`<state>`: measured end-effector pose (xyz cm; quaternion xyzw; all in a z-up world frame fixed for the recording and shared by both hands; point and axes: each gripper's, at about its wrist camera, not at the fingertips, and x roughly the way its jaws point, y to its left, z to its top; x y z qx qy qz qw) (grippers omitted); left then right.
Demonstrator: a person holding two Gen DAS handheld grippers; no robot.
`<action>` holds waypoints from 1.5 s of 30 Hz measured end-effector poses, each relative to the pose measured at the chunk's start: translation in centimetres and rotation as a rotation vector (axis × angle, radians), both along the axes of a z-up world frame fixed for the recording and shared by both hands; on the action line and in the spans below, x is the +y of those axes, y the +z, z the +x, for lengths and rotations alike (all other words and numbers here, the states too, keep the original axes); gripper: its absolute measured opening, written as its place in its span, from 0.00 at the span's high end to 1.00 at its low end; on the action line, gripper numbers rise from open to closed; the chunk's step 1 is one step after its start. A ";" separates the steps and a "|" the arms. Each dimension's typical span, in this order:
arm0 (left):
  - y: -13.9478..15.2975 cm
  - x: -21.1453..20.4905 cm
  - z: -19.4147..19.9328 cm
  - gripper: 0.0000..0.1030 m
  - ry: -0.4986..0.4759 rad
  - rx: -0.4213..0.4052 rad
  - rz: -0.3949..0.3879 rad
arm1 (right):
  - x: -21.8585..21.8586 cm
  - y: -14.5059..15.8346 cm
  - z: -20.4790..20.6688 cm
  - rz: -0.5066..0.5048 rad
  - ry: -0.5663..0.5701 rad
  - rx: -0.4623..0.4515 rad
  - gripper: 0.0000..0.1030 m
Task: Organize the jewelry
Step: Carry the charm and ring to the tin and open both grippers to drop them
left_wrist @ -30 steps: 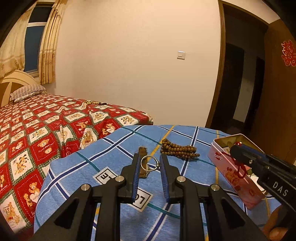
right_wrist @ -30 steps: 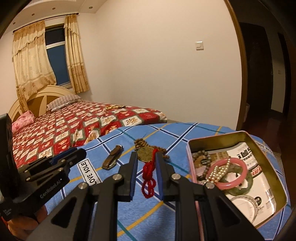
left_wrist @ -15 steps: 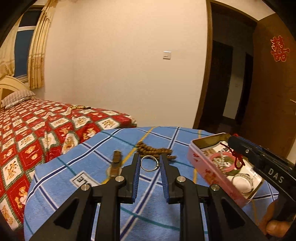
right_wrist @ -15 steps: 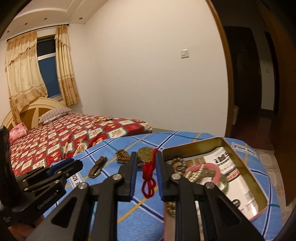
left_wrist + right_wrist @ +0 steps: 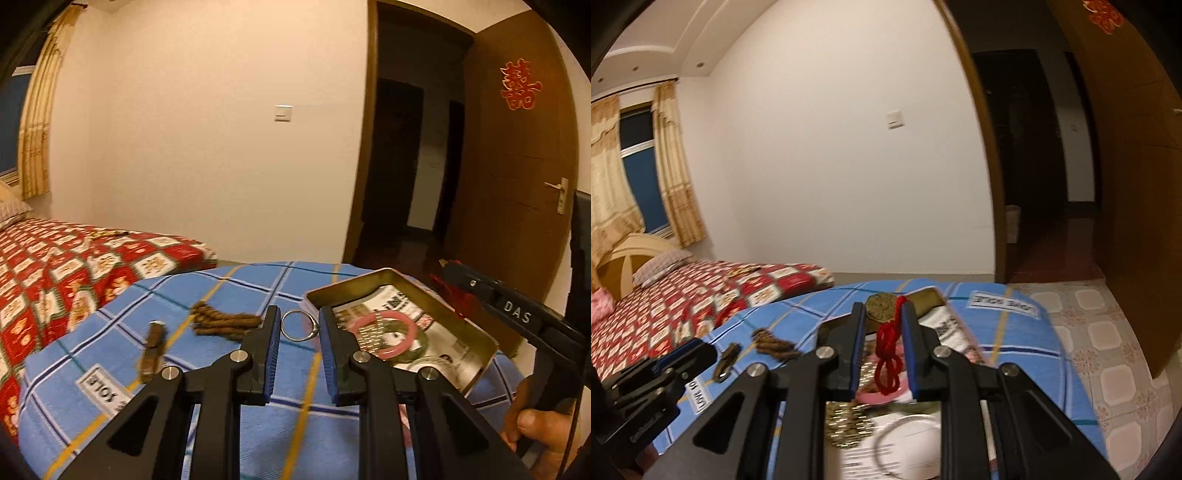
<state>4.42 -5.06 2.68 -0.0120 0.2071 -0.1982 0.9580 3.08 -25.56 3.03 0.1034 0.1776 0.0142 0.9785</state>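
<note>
My left tool point(image 5: 298, 325) pinches a ring point(image 5: 299, 325) beside the tin point(image 5: 476, 332); my right tool point(image 5: 883, 320) grips a red-corded medallion point(image 5: 881, 307) above it.

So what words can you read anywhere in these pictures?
"DAS": on the right tool.
"SOLE", seen upside down: white label on the blue checked cloth.
Red double-happiness sign: on the brown door.
Printed paper in the tin: too blurred to read.

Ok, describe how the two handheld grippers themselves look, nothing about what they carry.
Both the left gripper and the right gripper are matte black linkages with silver pivot bolts and blue-lined fingers. Seen from the left wrist, the right one bears white "DAS" lettering; a bare hand grips its handle.
</note>
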 end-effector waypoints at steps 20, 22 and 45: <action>-1.8 -8.5 -0.2 0.80 -0.204 0.098 0.028 | -2.6 -1.7 0.9 -0.030 -0.047 0.115 0.78; -1.9 -8.7 0.0 0.80 -0.204 0.108 0.035 | -2.6 -1.8 1.0 -0.033 -0.042 0.122 0.78; -2.9 -9.6 1.1 0.80 -0.174 0.180 0.084 | -2.0 -2.9 1.8 -0.054 -0.013 0.213 0.78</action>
